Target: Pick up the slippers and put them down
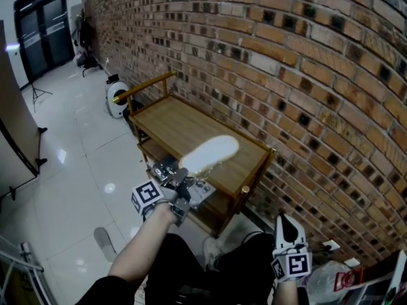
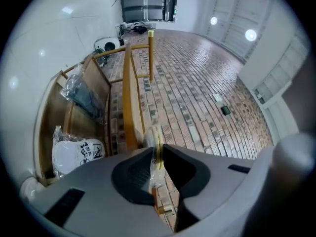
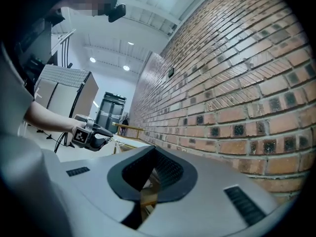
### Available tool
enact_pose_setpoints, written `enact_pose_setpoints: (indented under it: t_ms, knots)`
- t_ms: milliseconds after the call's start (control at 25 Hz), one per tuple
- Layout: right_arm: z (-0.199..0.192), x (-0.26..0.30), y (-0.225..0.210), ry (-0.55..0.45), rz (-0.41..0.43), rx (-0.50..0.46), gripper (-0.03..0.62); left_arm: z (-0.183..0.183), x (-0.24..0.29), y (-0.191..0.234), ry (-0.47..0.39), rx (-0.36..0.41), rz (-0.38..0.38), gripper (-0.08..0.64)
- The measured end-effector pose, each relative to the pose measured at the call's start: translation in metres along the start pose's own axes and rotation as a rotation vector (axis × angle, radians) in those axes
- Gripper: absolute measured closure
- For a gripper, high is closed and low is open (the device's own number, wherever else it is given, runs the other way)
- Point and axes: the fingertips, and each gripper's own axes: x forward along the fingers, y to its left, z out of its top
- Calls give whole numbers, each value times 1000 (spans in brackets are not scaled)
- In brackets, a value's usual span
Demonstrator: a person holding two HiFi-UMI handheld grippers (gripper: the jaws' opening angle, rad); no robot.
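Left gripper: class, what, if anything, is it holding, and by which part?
A pale slipper, pinched at one end, edge-on, between the fingers of the left gripper; the rest juts out over the wooden cart.

The slipper shows as a washed-out blur — near end hidden behind the left gripper; print on the bagged pack is unreadable.

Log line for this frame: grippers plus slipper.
left gripper: shut on slipper | slipper: held over wooden cart top | right gripper: shut, empty
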Motion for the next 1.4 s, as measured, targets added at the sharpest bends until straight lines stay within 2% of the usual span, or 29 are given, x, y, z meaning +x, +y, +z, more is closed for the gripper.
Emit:
enact_pose_setpoints:
  t_ms: [280, 640, 960, 1240, 1400]
  knots:
    - [15, 13, 19, -46, 52, 1, 583, 21, -35, -31, -61, 53, -79, 511]
    - [35, 50, 90, -116, 227, 9, 583, 79, -124, -66, -227, 115, -179, 511]
    - [51, 75, 170, -150, 420, 1, 583, 120, -225, -90, -400, 261, -165, 511]
    - [66, 83, 256, -205, 621, 10, 583, 150, -333, -89, -591, 314, -92, 509]
    - [67, 78, 294, -198, 708, 14, 583, 156, -377, -85, -666, 322, -69, 509]
